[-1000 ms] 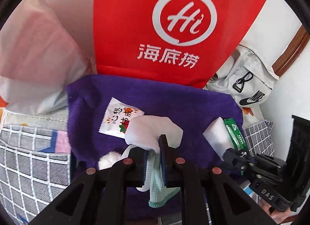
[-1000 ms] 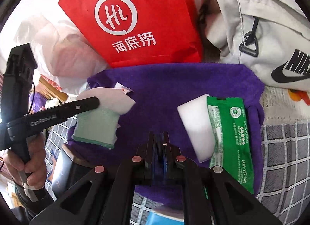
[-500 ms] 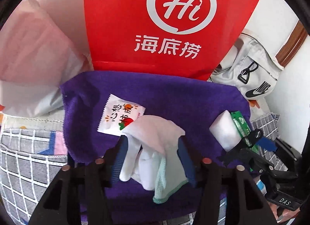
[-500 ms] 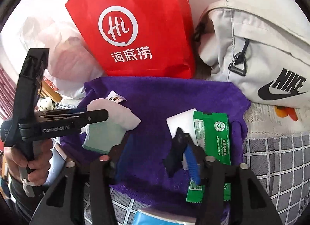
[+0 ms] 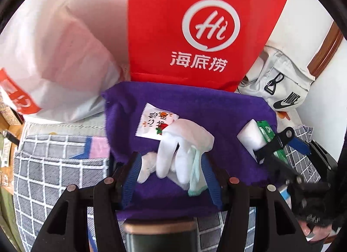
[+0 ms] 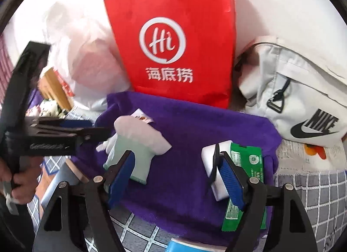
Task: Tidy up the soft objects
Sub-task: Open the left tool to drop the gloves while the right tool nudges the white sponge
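- The left gripper (image 5: 171, 169) has just been opening; its blue pads stand apart with the white glove (image 5: 184, 143) lying loose between them on the purple towel (image 5: 216, 108), not pinched.
- The right gripper (image 6: 175, 178) has just been opening too and now stands wide, gripping nothing; its right finger (image 6: 232, 180) overlaps the white sponge (image 6: 209, 156).
- A green packet (image 6: 247, 165) lies just right of the sponge, touching it.
- A small white sachet (image 5: 151, 121) lies at the far-left side of the glove, partly under it.
- Beyond the towel's far edge stands a red paper bag (image 5: 195, 24); its inside is not visible.
- Left of it slumps a white plastic bag (image 5: 54, 56), something pink showing through.
- Far right lies a grey zipped bag (image 6: 292, 100).
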The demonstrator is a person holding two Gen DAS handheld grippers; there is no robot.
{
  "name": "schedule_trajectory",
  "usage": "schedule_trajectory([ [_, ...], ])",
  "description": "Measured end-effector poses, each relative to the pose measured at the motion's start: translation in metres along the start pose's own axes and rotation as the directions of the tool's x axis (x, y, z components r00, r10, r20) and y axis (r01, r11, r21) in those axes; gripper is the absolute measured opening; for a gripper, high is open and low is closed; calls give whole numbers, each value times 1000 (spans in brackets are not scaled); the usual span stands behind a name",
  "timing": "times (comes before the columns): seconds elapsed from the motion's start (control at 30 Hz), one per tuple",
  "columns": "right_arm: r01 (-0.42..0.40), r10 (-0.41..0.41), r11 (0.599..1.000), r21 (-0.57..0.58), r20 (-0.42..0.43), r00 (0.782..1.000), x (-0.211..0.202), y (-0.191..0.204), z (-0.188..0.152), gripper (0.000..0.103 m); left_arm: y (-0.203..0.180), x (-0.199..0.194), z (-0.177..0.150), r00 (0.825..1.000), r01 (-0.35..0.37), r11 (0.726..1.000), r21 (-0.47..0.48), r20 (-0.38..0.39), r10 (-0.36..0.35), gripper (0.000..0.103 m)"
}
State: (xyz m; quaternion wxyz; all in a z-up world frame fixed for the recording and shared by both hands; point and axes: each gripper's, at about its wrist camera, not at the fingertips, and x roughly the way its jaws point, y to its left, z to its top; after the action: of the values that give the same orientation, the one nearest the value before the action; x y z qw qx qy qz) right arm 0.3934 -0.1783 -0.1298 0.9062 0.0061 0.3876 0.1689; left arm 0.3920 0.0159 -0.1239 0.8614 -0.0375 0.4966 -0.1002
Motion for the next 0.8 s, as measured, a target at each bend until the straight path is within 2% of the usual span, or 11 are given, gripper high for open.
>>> schedule_trajectory([
  [0.17, 4, -4, 1000, 3, 15, 1000, -12, 5, 7, 78, 7, -20, -10, 1000, -9, 1000, -6, 13, 9, 57],
  [0.23, 30, -30, 1000, -10, 27, 999, -20, 9, 11, 80, 11, -28, -15, 1000, -9, 1000, -12, 18, 9, 57],
  [0.3, 41, -39, 999, -32, 35, 999, -20, 14, 14, 90, 13, -35, -20, 1000, -9, 1000, -14, 24, 9, 57],
  [0.37, 38, -38, 996, -77, -3, 999, -14, 21, 14, 91, 15, -41, -25, 1000, -8, 1000, -15, 27, 8, 58],
  [0.5, -11, 6, 998, -64, -82, 997, 1, 27, 4, 91, 20, -47, -34, 1000, -3, 1000, -26, 31, 3, 59],
  [0.67, -79, 78, 997, -1, -120, 990, 13, 27, -10, 91, 27, -49, -43, 1000, 0, 1000, -29, 28, 1, 59],
  [0.8, -80, 76, 996, -33, -123, 989, 17, 35, -16, 91, 30, -47, -46, 1000, 12, 999, -40, 26, -11, 59],
])
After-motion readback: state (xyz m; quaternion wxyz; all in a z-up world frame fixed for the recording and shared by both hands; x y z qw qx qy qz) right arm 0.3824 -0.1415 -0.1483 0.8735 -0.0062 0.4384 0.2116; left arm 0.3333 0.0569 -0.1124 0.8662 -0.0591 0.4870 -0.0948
